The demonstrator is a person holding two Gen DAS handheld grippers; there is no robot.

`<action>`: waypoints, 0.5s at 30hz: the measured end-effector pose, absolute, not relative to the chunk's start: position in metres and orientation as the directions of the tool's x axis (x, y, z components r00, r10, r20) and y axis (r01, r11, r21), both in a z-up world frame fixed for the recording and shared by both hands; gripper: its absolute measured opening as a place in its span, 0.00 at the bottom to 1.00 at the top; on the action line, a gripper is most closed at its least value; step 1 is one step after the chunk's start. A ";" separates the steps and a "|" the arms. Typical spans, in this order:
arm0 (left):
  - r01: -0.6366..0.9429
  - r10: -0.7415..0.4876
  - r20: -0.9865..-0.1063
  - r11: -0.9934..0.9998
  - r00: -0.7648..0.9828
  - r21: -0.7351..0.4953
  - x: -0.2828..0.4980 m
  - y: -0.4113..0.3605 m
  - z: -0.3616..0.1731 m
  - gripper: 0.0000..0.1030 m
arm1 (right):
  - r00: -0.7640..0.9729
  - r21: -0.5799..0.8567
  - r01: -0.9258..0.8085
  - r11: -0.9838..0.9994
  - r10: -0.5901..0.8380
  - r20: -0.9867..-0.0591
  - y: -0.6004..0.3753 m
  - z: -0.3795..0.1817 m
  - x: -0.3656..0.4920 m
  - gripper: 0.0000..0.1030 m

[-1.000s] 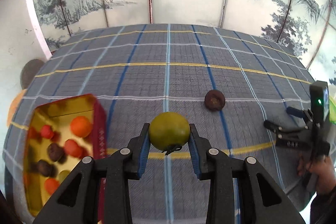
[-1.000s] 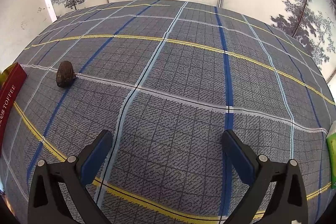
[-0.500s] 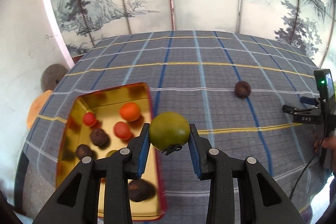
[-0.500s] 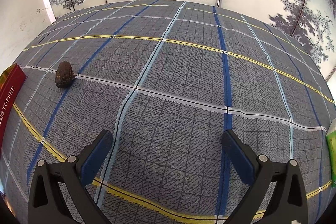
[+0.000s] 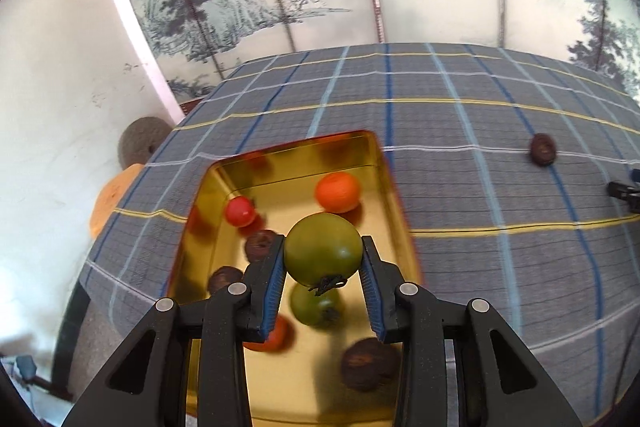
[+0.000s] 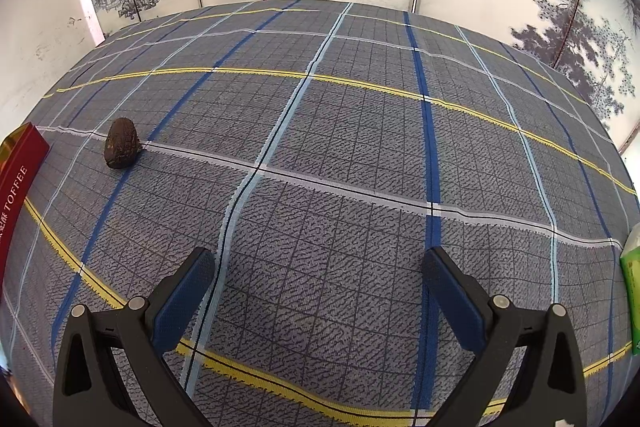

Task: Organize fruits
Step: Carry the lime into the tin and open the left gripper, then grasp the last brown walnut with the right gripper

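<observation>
The left gripper [image 5: 323, 281] pinches a green fruit [image 5: 322, 254] between its blue pads, holding it above the gold-lined tin [image 5: 384, 183]. Directly below, inside the tin, lie a second green fruit [image 5: 314, 304], an orange-red fruit partly hidden by the left finger, and a dark brown fruit [image 5: 366, 363]. Farther in lie two more brown fruits, a red fruit [image 5: 239, 211] and an orange fruit [image 5: 337, 191].

The right gripper [image 6: 320, 281] hovers over the plaid tablecloth [image 6: 360, 131], jaws spread wide and holding nothing. A lone brown fruit [image 6: 121, 143] rests on the cloth far left, near the tin's red wall [image 6: 20, 167]. A green packet [image 6: 632, 291] sits at the right edge.
</observation>
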State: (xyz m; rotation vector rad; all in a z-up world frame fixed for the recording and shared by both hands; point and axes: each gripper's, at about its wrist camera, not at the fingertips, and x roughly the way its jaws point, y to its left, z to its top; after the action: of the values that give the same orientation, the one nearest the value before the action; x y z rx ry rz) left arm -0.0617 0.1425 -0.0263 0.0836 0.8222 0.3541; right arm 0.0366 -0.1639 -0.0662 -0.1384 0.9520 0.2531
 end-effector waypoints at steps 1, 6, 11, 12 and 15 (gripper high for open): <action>-0.284 0.352 -0.701 0.934 0.620 0.217 -0.060 0.146 -0.028 0.38 | 0.554 -0.006 -0.269 0.963 0.150 -0.819 -0.164 -0.066 0.036 1.00; -0.334 0.411 -0.711 0.907 0.570 0.257 -0.049 0.168 -0.039 0.50 | 0.605 0.014 -0.266 0.964 0.178 -0.776 -0.164 -0.055 0.027 1.00; -0.381 0.433 -0.693 0.893 0.576 0.240 -0.053 0.178 -0.031 0.76 | 0.609 0.166 -0.419 0.893 0.412 -0.678 -0.143 -0.027 0.014 1.00; -0.383 0.428 -0.686 0.895 0.588 0.230 -0.057 0.177 -0.028 0.77 | 0.577 0.201 -0.468 0.861 0.470 -0.668 -0.134 -0.023 0.015 1.00; -0.380 0.399 -0.691 0.905 0.603 0.192 -0.068 0.175 -0.023 0.77 | 0.533 0.163 -0.560 0.812 0.504 -0.679 -0.099 -0.021 0.018 0.98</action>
State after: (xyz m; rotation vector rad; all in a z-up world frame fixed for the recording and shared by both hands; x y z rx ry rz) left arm -0.0684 0.1752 -0.0231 0.0260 0.8058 0.4512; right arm 0.0177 -0.0991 -0.0210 -0.0779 0.7832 0.6352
